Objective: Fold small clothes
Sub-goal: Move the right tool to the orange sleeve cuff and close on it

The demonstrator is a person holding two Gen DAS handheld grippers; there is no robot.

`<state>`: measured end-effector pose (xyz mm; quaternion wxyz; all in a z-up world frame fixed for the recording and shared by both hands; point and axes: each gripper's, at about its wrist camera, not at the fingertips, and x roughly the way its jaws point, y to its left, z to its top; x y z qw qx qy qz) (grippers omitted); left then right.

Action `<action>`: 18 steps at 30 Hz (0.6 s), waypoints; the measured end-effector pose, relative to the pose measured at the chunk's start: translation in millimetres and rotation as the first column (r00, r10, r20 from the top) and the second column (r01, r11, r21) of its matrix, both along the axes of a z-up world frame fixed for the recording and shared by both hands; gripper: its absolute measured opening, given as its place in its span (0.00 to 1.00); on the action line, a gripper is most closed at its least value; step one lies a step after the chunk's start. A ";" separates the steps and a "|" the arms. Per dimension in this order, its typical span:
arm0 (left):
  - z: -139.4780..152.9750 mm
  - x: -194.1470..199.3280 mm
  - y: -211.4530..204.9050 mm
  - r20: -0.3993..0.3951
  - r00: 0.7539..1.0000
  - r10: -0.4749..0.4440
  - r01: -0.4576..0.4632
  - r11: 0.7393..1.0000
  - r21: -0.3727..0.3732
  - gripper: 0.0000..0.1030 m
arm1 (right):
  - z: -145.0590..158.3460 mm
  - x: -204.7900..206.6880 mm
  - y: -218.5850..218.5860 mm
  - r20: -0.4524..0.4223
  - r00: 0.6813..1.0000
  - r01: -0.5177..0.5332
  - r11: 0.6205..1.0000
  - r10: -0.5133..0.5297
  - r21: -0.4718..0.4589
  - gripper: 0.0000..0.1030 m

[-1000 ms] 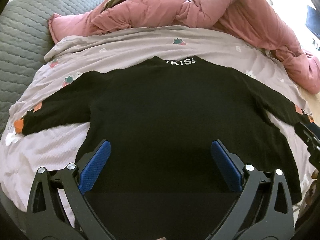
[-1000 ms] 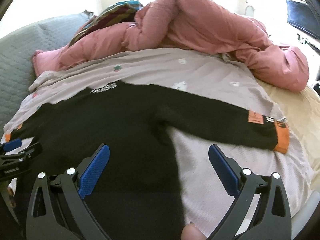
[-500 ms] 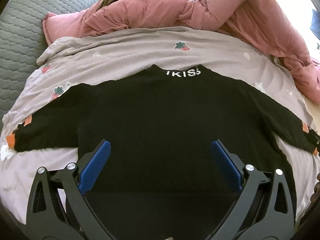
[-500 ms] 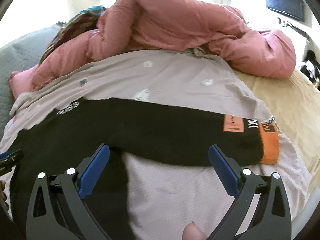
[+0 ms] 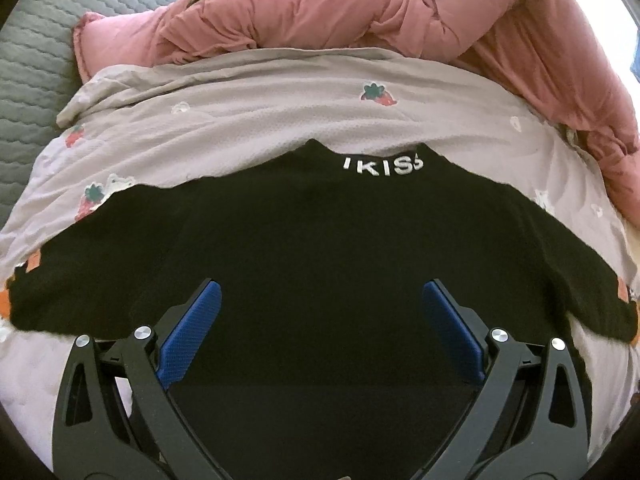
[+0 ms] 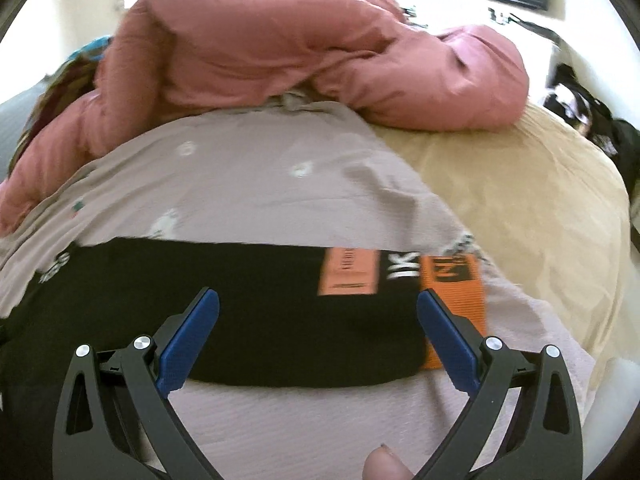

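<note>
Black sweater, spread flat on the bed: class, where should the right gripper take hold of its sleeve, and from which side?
Grip the orange cuff at the end of the black sweater. The right gripper is open above that sleeve; come down from above, pinching the free near edge, since the sleeve lies flat and outstretched on the bedspread.

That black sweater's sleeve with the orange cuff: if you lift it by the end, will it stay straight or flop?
Probably flop: the sleeve lies limp and flat on the blanket, like soft knit. It looks light, so the cuff should lift easily. The right hand-held gripper, open above it, may drag the sweater along.
</note>
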<state>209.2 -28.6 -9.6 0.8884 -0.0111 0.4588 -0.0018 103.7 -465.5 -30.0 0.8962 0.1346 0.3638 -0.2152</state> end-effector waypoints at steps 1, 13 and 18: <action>-0.1 4.0 -0.1 0.004 1.000 0.002 -0.002 1.000 0.004 0.92 | -0.6 -1.2 -4.2 -0.004 1.000 0.014 1.000 -0.014 -0.003 0.96; -12.8 40.0 4.8 0.022 1.000 0.022 -0.022 1.000 -0.002 0.92 | -25.7 -14.0 -55.3 -0.093 0.986 0.142 0.990 -0.140 0.025 0.70; -22.8 40.8 6.2 0.027 1.000 0.008 -0.008 1.000 0.021 0.92 | -39.1 -10.9 -65.0 -0.134 0.980 0.159 0.986 -0.150 0.059 0.60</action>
